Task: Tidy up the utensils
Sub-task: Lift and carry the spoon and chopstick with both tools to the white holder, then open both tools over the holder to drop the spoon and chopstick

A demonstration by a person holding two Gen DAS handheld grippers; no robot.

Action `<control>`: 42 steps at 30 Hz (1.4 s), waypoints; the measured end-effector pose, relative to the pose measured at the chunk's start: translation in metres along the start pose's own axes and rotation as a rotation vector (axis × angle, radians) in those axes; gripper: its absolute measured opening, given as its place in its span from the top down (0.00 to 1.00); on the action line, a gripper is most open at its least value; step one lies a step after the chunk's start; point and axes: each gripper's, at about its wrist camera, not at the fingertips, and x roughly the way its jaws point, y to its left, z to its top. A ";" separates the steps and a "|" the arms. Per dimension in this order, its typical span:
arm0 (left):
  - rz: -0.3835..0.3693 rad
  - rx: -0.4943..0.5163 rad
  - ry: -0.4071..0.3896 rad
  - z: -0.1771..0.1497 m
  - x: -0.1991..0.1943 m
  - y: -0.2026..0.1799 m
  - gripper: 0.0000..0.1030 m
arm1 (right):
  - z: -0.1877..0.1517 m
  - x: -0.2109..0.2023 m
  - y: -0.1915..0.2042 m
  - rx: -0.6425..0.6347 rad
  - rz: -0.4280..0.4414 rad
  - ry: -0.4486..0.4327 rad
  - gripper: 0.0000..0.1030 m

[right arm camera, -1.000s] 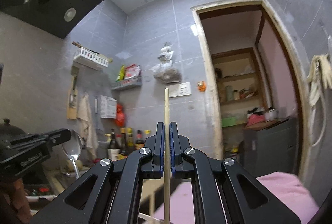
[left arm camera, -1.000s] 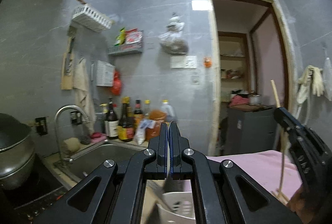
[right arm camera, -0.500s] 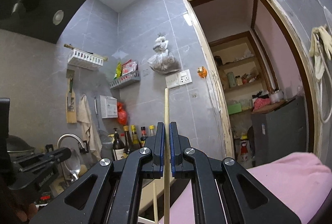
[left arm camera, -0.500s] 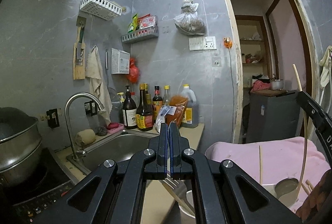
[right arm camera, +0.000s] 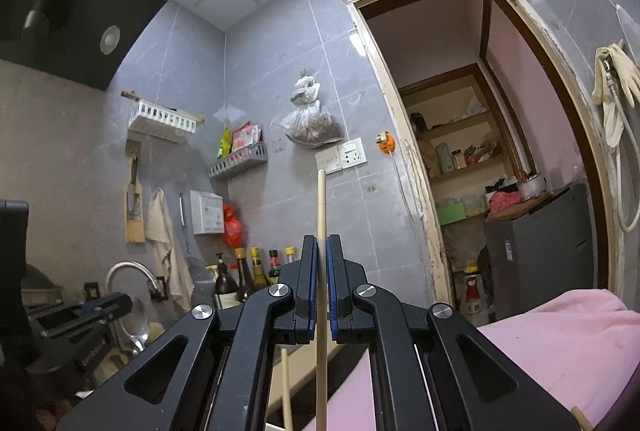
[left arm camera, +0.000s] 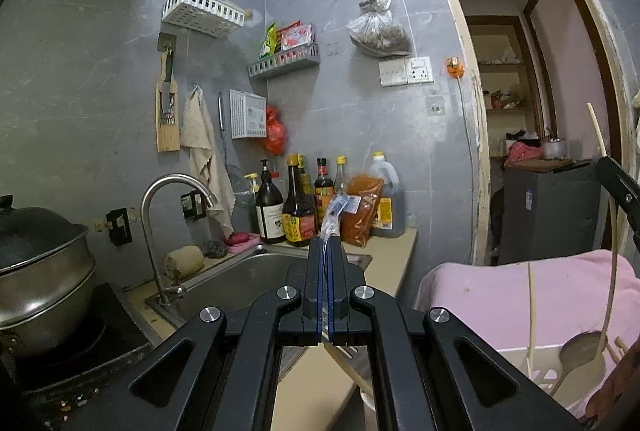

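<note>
Two black claws [left arm camera: 324, 247] [right arm camera: 322, 247]. One steel curved faucet [left arm camera: 160, 215]. One lidded steel pot [left arm camera: 40, 271]. Two white slatted wall baskets [left arm camera: 202, 11] [left arm camera: 248, 114]. One grey wall shelf [left arm camera: 284, 65]. One pink cloth [left arm camera: 520, 295].

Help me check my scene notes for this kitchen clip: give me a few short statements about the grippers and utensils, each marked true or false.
1. The right gripper is shut on a wooden chopstick. True.
2. The chopstick lies flat across the jaws. False: it stands upright between them, its end above the fingertips.
3. The left gripper stands wide open. False: its jaws are closed on a thin clear utensil.
4. A metal ladle rests in the white utensil basket. True.
5. The faucet is running. False: no water shows.
</note>
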 end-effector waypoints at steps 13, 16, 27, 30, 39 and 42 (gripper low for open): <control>-0.081 -0.003 0.065 -0.018 0.001 -0.014 0.99 | -0.016 -0.009 0.008 -0.077 -0.059 0.021 0.95; -0.127 -0.021 0.109 -0.019 0.002 -0.014 0.99 | -0.017 -0.010 0.007 -0.069 -0.056 0.044 0.95; -0.410 -0.227 0.251 -0.008 0.004 0.001 0.94 | -0.013 -0.018 -0.005 -0.059 -0.041 0.126 0.87; -0.426 -0.216 0.243 -0.002 -0.003 -0.003 0.92 | -0.011 -0.022 -0.008 -0.056 -0.024 0.136 0.81; -0.455 -0.227 0.220 0.005 -0.019 -0.009 0.77 | 0.003 -0.033 -0.019 -0.038 -0.005 0.127 0.80; -0.463 -0.235 0.217 0.007 -0.022 -0.010 0.74 | 0.008 -0.038 -0.023 -0.037 -0.001 0.124 0.77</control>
